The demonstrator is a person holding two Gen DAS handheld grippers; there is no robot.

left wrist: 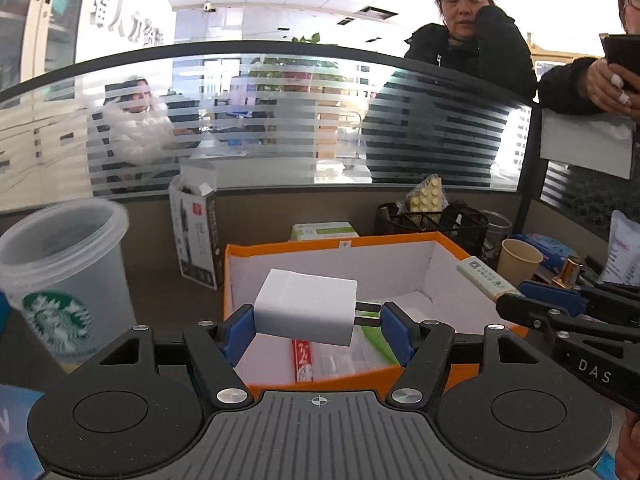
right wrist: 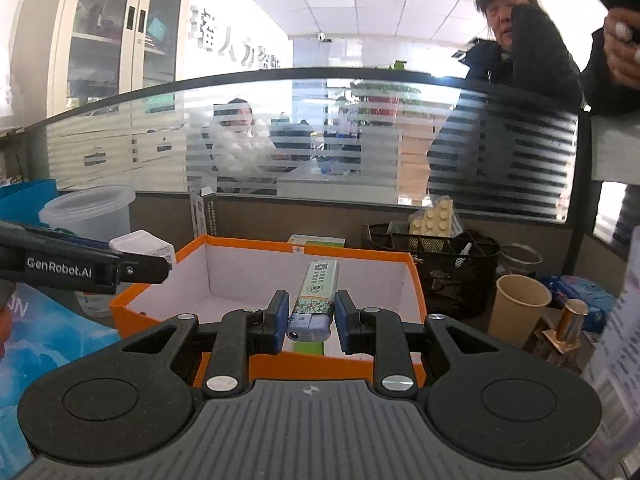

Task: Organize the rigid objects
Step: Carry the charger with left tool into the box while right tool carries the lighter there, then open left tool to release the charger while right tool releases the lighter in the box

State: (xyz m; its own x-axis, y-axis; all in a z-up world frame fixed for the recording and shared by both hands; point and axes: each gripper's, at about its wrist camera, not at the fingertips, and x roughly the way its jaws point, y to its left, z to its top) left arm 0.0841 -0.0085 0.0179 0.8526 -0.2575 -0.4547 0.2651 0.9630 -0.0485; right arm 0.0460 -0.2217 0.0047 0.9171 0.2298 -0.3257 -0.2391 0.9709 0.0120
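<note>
We are holding charger point(left wrist: 306, 306) clenched in left fingers point(left wrist: 242, 330), prongs against right pad, hovering over orange box point(left wrist: 280, 246). Right gripper point(right wrist: 310, 320) is clamping lighter point(right wrist: 314, 300) near its head, over same box. Likely both about to be dropped in; worktop clutter is staying outside.

plastic cup point(left wrist: 60, 264), translucent, green logo, left | paper cup point(right wrist: 520, 306), tan, right | black mesh basket point(right wrist: 440, 264) holding pill blister pack point(right wrist: 434, 216) | tall carton point(left wrist: 198, 232), upright, flap open | striped glass partition point(left wrist: 280, 120) | cabinet point(right wrist: 104, 36), glass doors
</note>
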